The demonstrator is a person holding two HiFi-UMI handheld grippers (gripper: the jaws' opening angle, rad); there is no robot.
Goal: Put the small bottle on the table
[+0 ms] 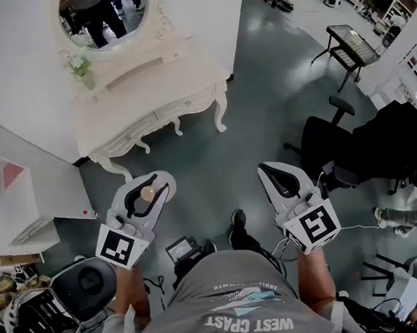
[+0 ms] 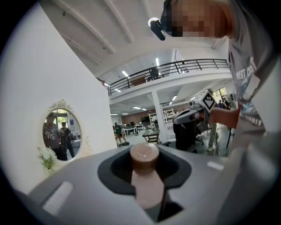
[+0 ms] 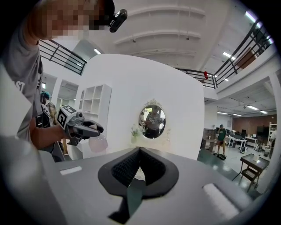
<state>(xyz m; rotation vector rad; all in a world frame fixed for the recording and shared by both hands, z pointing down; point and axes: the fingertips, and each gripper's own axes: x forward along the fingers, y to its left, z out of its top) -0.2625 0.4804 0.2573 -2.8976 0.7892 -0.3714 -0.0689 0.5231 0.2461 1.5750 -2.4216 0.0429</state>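
Desk (image 1: 157, 77): white, flowers (image 1: 81, 64) at its left end, under the mirror (image 1: 108, 17). Left tongs (image 1: 151, 190) pinch the bottle (image 2: 144, 154) in the air in front of the desk, clear of it. Right tongs (image 1: 271, 172), off the desk's right front, pressed together, nothing between.

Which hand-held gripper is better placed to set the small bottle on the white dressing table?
Left. The left hand-held gripper holds the small bottle, and the white dressing table stands ahead on its side. The right hand-held gripper is shut and empty.
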